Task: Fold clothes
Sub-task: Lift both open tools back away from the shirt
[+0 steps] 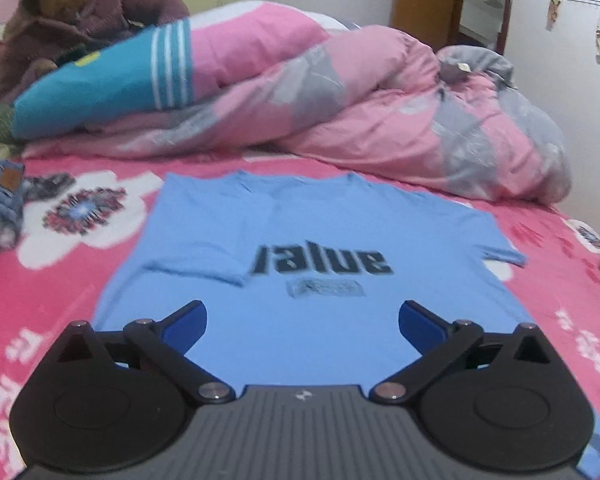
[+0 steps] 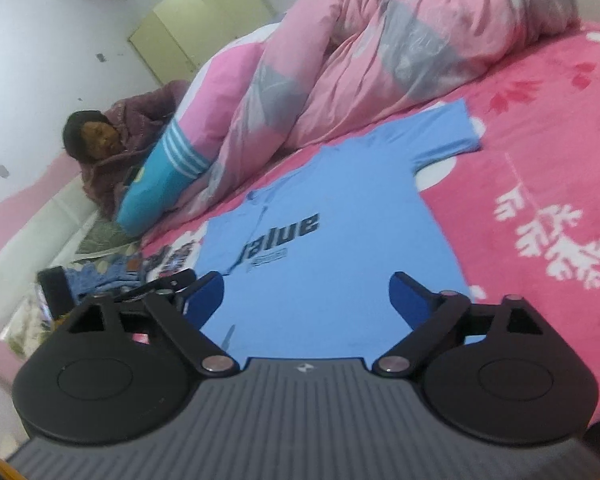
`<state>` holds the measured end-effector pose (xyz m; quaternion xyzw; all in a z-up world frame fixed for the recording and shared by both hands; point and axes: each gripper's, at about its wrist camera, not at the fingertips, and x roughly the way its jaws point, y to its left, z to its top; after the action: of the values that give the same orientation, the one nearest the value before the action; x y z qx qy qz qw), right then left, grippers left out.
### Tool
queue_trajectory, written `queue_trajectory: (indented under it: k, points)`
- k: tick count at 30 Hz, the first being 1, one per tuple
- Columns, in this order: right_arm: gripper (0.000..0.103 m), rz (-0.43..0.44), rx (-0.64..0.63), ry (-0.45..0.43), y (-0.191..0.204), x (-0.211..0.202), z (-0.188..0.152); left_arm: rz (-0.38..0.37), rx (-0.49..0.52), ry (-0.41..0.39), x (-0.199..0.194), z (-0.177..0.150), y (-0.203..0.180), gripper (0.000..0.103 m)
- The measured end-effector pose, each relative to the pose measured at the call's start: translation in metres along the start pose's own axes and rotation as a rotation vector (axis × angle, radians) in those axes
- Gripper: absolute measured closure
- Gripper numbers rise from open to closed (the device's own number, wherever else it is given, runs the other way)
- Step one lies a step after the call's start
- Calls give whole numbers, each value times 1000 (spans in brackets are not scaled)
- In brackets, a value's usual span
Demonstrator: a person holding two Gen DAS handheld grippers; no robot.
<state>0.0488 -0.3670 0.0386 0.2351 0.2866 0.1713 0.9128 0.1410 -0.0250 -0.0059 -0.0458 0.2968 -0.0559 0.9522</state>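
1. left wrist view: a light blue cotton t-shirt with dark lettering (image 1: 320, 236) lies flat on a pink flowered bedsheet (image 1: 52, 292), one sleeve folded in.
2. left gripper (image 1: 302, 322) and right gripper (image 2: 305, 300) hover above its hem, both released and empty.
3. the shirt looks soft, light and floppy; pinching the hem corners or a shoulder seam seems best.

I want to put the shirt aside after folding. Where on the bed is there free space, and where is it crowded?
The pink bedsheet to the right of the blue T-shirt is bare. A smaller bare patch lies between the shirt's left side and the pile of jeans. The far side is crowded by the pink quilt.
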Motion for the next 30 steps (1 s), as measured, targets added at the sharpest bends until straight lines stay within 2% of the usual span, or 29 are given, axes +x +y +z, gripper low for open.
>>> queue_trajectory:
  k: [4,5,12,18,21,24,30]
  points:
    - [8,-67,-19,-12,-2,-7,-4,-13,0,15,-11,-9,-13,0]
    - [1,-77,-20,-16,-3,-8,-5,-9,-1,14,-14,-10,-16,0]
    - [1,-143,-81,-60,2,-16,-11,0,-39,17,-21,-12,-20,0]
    - [1,-287,-159,-140,9,-18,-19,41,-74,4,-24,-12,-21,0]
    - [1,-349,-231,-175,10,-17,-24,38,-73,1,-24,-13,-24,0]
    - [1,-352,-282,-198,9,-17,-28,41,-59,8,-21,-14,-29,0]
    - [1,-348,-338,-243,7,-20,-31,97,21,1,-16,-14,-48,0]
